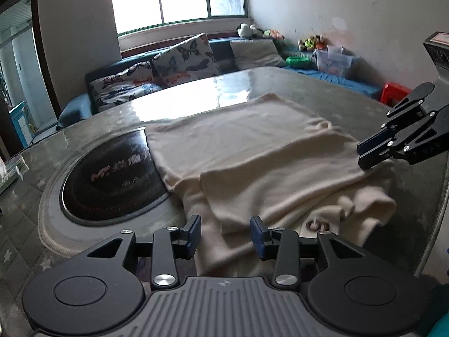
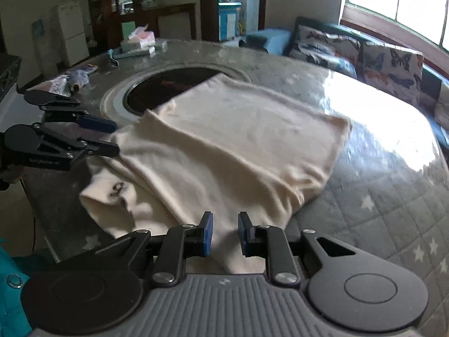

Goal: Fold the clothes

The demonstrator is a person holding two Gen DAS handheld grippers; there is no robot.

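Observation:
A cream garment point(image 1: 252, 151) lies partly folded on the round table point(image 1: 118, 118), its near side doubled over and a small dark logo point(image 1: 317, 226) showing at the near edge. It also shows in the right wrist view point(image 2: 230, 140). My left gripper point(image 1: 225, 234) is open, its jaws apart just above the garment's near edge, holding nothing. My right gripper point(image 2: 225, 233) is open above the garment's other near corner, empty. In the left wrist view the right gripper point(image 1: 364, 154) sits at the garment's right edge. In the right wrist view the left gripper point(image 2: 109, 137) sits at its left edge.
A dark round hotplate point(image 1: 112, 174) is set in the table, partly under the garment. A sofa with butterfly cushions point(image 1: 185, 56) stands beyond the table under the window. Boxes and packets point(image 2: 137, 45) lie at the table's far side. A red stool point(image 1: 393, 91) stands at the right.

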